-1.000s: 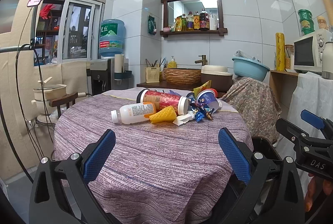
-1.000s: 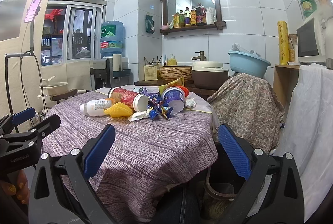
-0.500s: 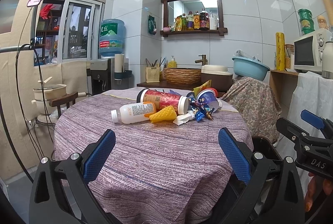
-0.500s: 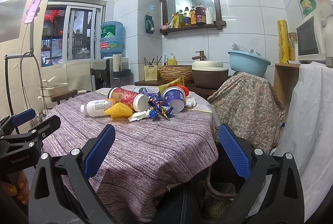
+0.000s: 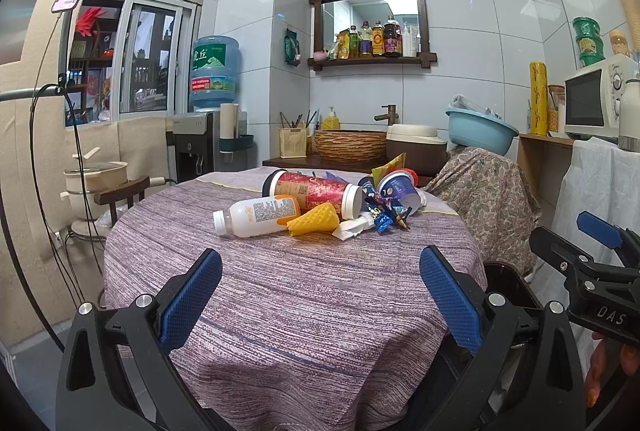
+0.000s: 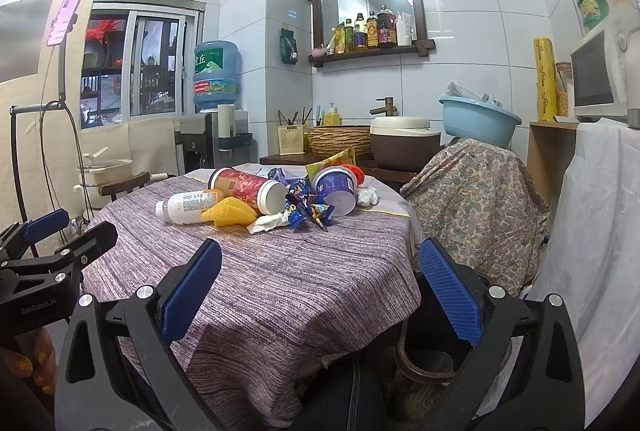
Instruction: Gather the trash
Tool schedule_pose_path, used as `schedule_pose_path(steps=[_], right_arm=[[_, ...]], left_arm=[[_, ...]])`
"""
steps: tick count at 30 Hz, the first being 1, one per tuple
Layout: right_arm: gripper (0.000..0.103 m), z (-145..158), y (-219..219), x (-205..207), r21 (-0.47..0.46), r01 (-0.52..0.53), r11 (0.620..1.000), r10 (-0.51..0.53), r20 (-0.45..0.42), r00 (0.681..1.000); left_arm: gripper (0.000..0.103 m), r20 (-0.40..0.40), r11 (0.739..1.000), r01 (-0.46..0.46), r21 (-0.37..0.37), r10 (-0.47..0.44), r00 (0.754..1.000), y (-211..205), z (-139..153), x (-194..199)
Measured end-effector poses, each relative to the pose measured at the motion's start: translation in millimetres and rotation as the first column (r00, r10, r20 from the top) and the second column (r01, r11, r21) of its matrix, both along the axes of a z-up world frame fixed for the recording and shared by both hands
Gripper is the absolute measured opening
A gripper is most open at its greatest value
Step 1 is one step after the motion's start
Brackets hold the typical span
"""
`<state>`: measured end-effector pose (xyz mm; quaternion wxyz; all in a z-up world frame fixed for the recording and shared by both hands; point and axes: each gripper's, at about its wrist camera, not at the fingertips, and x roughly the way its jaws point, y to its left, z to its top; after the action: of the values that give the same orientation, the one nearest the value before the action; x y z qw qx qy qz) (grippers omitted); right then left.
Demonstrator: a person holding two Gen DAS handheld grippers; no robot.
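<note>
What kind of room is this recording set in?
Most likely a small home kitchen and dining corner: a microwave on a side counter, a water dispenser by the window, and a cloth-covered round table.

Legible markings: "DAS" in white on the black body of the right gripper, seen from the left wrist view. "GenRobot.AI" in white on the black body of the left gripper, seen from the right wrist view. The water jug bears two large white Chinese characters, the second reading "丘". Other labels are too small to read
</note>
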<state>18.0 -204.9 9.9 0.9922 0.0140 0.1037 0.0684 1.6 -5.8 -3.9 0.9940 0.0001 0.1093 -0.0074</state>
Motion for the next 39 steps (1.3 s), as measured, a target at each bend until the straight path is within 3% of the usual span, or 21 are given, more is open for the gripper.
schedule_pose_path(steps=[15,20,25,32,37,39], right_arm=[[0.098,-2,0,5,-0.005,-0.002,1.000,0.002,-0.012,1.000],[0.098,-6,-2,18,-0.018,-0.005,1.000,0.005,-0.036,0.999],[0.098,-18,-2,47,-0.011,-0.054,0.998,0.052,-0.122,0.991],[0.098,-31,12,99,-0.022,-0.180,0.983,0.170,-0.243,0.955],[0.098,-32,34,139,0.016,-0.335,0.942,0.322,-0.320,0.891],[0.098,-30,43,152,0.010,-0.372,0.928,0.354,-0.333,0.874]], left_arm=[[0.098,-0.008,1.000,-0.001,0.003,0.001,1.000,0,-5,2],[0.098,-0.042,1.000,0.003,0.009,-0.003,0.999,8,-15,11],[0.098,-0.123,0.999,0.046,0.013,-0.044,0.991,20,-22,32],[0.098,-0.222,0.995,0.099,0.018,-0.093,0.971,39,-27,72],[0.098,-0.296,0.986,0.153,-0.070,-0.167,0.940,61,-24,97],[0.098,-0.309,0.988,0.142,-0.062,-0.154,0.939,66,-24,102]])
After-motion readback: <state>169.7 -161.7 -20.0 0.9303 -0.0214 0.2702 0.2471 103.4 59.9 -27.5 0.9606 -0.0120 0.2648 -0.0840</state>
